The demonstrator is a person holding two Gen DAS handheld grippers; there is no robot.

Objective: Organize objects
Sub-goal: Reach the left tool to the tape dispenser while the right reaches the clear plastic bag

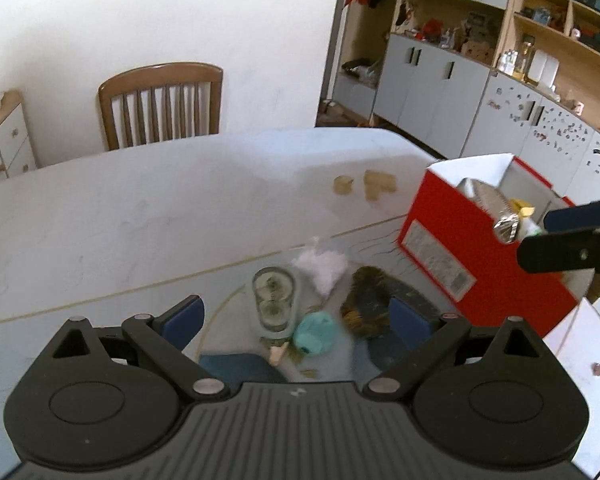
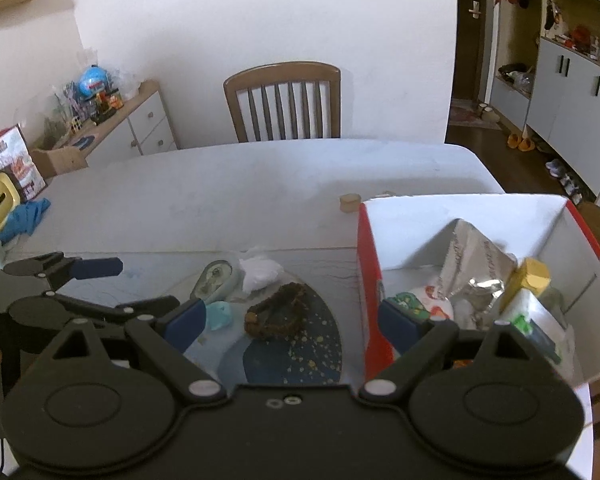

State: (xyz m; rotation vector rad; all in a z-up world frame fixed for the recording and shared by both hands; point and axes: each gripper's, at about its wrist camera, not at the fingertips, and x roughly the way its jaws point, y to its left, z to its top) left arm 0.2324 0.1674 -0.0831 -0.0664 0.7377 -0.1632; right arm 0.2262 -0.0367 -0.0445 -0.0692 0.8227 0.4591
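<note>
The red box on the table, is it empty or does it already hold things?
Not empty. The open-topped red box holds a crumpled silver foil bag, a yellow-capped bottle and other packets.

Two hand-held two-finger grippers of like build. Left gripper [image 1: 296,316]: matte black plastic body with ribbed central panel carrying a small white mark; two round domed housings with oval recesses, one per side; triangular cut-outs above each; black linkage arms pinned with silver round-headed rivets; blue rectangular finger pads [image 1: 184,316]. Right gripper [image 2: 292,320]: same black body, smooth central panel with two small round screw fittings; identical domed housings, triangular cut-outs, silver rivets; blue finger pads [image 2: 186,318].
</note>
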